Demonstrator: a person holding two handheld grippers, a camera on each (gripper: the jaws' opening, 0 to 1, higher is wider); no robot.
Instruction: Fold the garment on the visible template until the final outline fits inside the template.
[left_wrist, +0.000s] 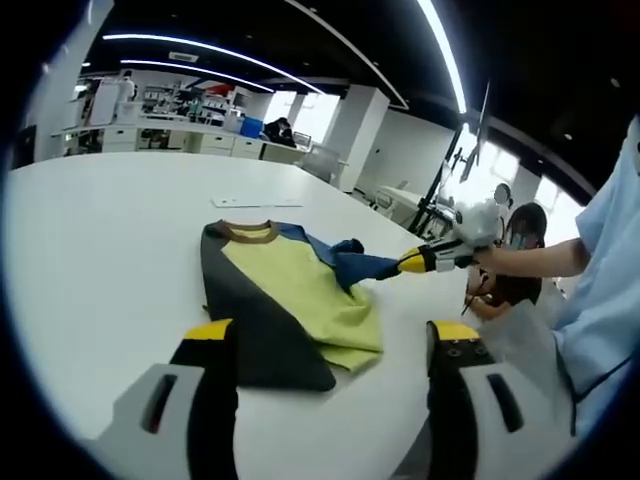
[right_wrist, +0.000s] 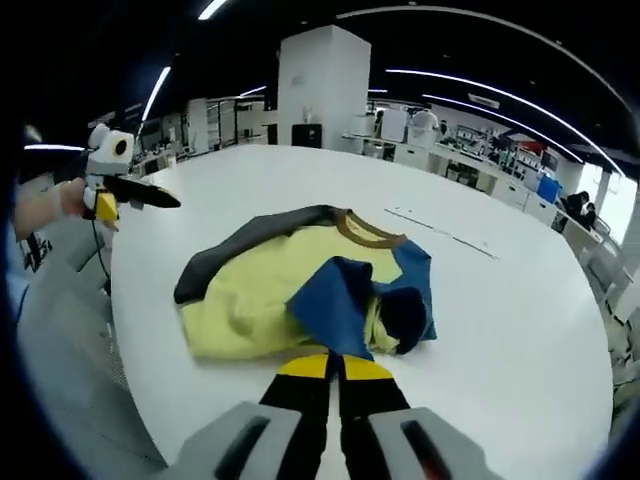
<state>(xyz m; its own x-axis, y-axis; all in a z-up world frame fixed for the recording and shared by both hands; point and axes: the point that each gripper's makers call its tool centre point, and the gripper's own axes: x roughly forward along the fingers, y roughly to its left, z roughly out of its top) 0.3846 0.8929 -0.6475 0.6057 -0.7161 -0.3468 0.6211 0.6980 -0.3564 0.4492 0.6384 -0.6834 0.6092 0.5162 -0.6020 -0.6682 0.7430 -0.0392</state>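
A shirt (left_wrist: 295, 290) lies on the white table (left_wrist: 100, 250). It has a yellow-green body, a brown collar, a dark grey sleeve and a blue sleeve (left_wrist: 350, 262). My left gripper (left_wrist: 332, 332) hovers open at the shirt's hem end, its yellow-tipped jaws wide apart. In the same view my right gripper (left_wrist: 408, 264) comes in from the right, shut on the blue sleeve's end. In the right gripper view my right gripper (right_wrist: 335, 364) pinches the blue sleeve (right_wrist: 335, 300), which is drawn over the yellow body of the shirt (right_wrist: 240, 300). My left gripper (right_wrist: 140, 195) is held off the table's left side.
A thin pale strip (left_wrist: 255, 203) lies on the table beyond the collar, and the same strip (right_wrist: 440, 232) shows in the right gripper view. The table edge (right_wrist: 130, 330) curves close on the left. A person's light blue sleeve (left_wrist: 600, 300) stands at the right. Office desks fill the background.
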